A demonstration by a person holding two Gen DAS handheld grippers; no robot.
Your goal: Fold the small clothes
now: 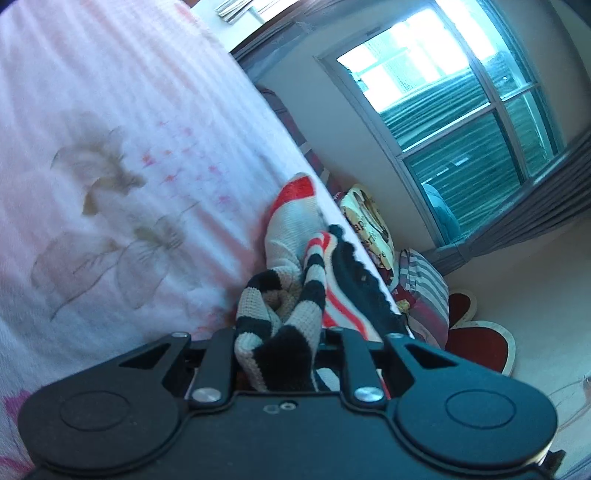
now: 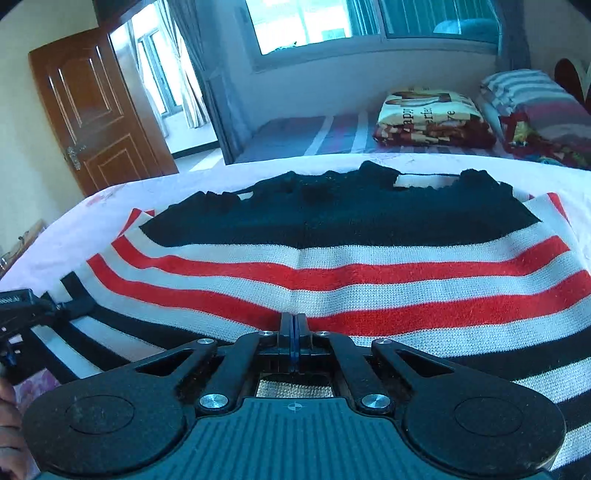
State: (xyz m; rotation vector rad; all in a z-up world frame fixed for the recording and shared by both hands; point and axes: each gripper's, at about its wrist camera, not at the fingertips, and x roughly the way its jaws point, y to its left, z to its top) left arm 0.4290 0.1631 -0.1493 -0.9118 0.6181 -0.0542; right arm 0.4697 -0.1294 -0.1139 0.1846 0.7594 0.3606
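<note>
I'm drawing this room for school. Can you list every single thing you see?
Sweater: one, black, white and red stripes, spread on the bedspread.
Bedspread: one, pink and white with flowers, under the sweater.
Folded blanket: one, cream and red, on the far bed.
Pillow: one, striped, beside the blanket.
Door: one, brown wood, at left.
Window: one, bright, behind the far bed.
Left gripper: black, shut on bunched sweater.
Right gripper: black, pinching a sweater fold.

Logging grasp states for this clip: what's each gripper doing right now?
Left gripper: closed on bunched striped sweater.
Right gripper: shut, tips at the sweater; whether it pinches fabric cannot be told.
</note>
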